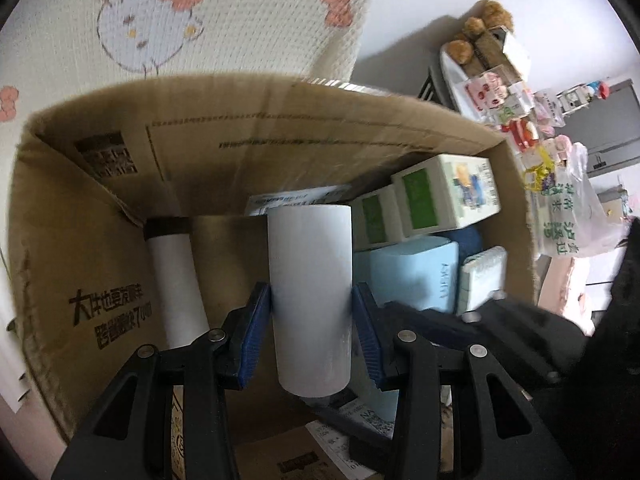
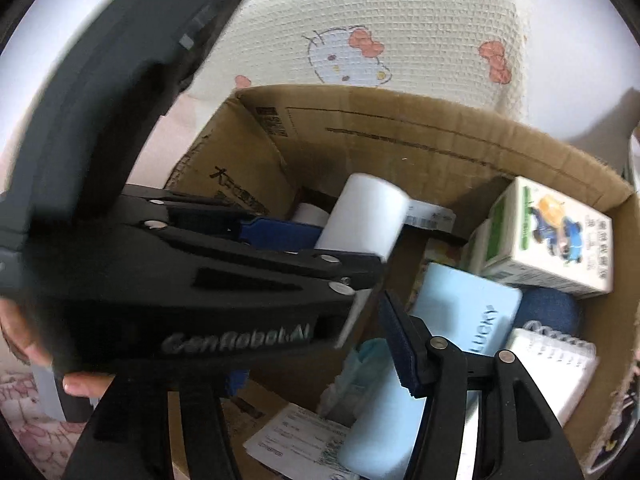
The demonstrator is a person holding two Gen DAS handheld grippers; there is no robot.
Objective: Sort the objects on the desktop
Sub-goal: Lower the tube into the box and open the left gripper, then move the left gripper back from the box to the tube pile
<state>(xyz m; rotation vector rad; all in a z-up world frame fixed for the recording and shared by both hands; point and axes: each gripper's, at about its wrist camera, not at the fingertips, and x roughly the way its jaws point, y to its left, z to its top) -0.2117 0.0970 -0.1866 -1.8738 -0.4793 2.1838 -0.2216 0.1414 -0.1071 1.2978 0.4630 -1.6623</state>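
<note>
Two blue pads of left gripper [image 1: 311, 312] clamped on white tube [image 1: 310, 292] over cardboard box [image 1: 80, 208]; right gripper [image 2: 320, 344] jaws apparently parted, empty.

left tool [image 2: 320, 236] clamps white cylinder [image 2: 366, 212] | over cardboard box [image 2: 440, 136] | blue case [image 2: 468, 312], notepad [image 2: 556, 372] inside
</note>
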